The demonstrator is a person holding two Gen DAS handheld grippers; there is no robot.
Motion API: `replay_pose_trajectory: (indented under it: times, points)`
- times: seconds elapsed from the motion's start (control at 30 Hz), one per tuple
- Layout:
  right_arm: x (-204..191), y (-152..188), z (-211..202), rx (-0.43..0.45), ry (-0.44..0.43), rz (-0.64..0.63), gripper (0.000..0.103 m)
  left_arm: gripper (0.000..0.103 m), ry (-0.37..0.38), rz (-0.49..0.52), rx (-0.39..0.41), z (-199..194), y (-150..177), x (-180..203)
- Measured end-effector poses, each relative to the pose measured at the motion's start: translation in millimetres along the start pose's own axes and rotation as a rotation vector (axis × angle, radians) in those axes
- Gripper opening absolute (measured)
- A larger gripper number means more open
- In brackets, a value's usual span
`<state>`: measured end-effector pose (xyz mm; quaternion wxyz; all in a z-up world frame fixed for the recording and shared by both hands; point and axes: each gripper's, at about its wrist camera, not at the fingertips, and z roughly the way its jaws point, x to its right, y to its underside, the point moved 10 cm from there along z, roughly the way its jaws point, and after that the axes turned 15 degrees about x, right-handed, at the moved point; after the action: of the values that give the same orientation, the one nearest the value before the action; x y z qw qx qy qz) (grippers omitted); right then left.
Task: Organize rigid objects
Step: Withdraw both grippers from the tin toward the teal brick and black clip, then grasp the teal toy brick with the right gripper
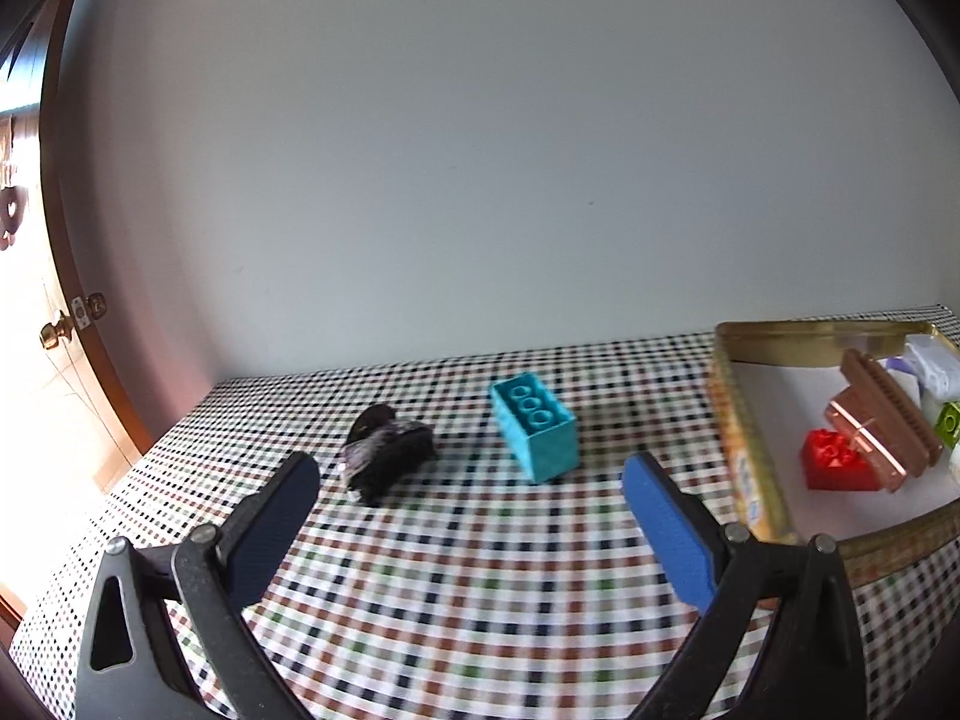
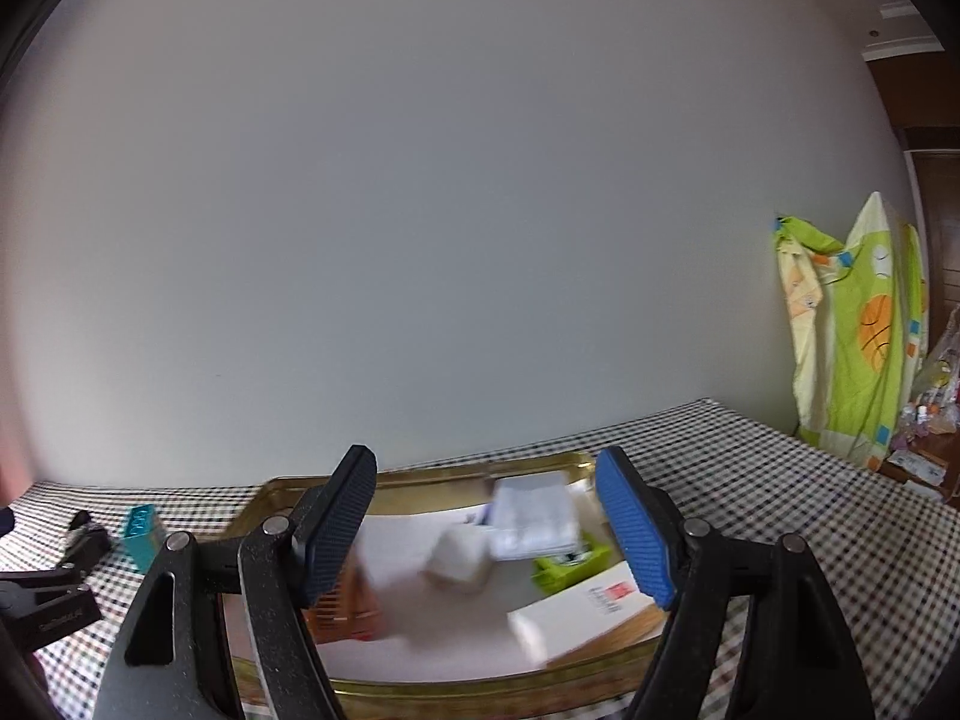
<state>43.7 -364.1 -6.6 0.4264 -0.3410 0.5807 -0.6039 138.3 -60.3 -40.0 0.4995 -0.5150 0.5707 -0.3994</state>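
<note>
The left gripper (image 1: 471, 483) hangs above the checked cloth (image 1: 456, 594), its blue-padded fingers (image 1: 672, 534) spread wide with nothing between them. In the left wrist view a teal brick (image 1: 536, 426) stands on the cloth at about 12 o'clock from the gap, studs facing up and away. A dark clip (image 1: 387, 450) lies at 11 o'clock, well apart from the brick. At 2 o'clock sits a gold tin (image 1: 741, 462) with a white floor; inside it a red brick (image 1: 837, 461) touches a brown comb-like piece (image 1: 882, 420), and a green brick (image 1: 950, 425) shows at the frame edge.

The right gripper (image 2: 486, 528) is held over the tin (image 2: 432, 687), fingers (image 2: 630, 525) also wide apart and holding nothing. Between them, blurred, lie a pale cube (image 2: 457, 558), a white packet (image 2: 534, 516), a green block (image 2: 570, 564), a white box (image 2: 585, 615) with a red mark at 4 o'clock, and an orange-brown piece (image 2: 348, 606) at 8 o'clock. The teal brick (image 2: 143, 534) and clip (image 2: 87, 540) sit on the cloth at 9 o'clock, outside the tin. A green patterned cloth (image 2: 858, 336) hangs at 2 o'clock by the wall.
</note>
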Motion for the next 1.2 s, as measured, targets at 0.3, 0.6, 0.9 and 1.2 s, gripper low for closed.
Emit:
replay_pose_trajectory:
  times: [0.3, 0.6, 0.9, 1.2]
  points:
    - [-58.7, 11.9, 0.2, -0.035, -0.077, 0.026, 0.077, 0.102, -0.019, -0.036, -0.007, 15.7, 6.6, -32.5]
    - [-126.9, 27.6, 2.5, -0.076, -0.162, 0.030, 0.077, 0.102, -0.056, -0.083, -0.027, 31.5, 12.6, -71.7]
    - [-187.9, 43.9, 12.6, -0.127, -0.249, 0.010, 0.077, 0.102, -0.100, -0.113, -0.058, 49.9, 21.5, -114.3]
    - [-247.6, 60.5, 40.3, -0.194, -0.345, -0.034, 0.077, 0.102, -0.196, -0.191, -0.145, 79.7, 41.1, -175.5]
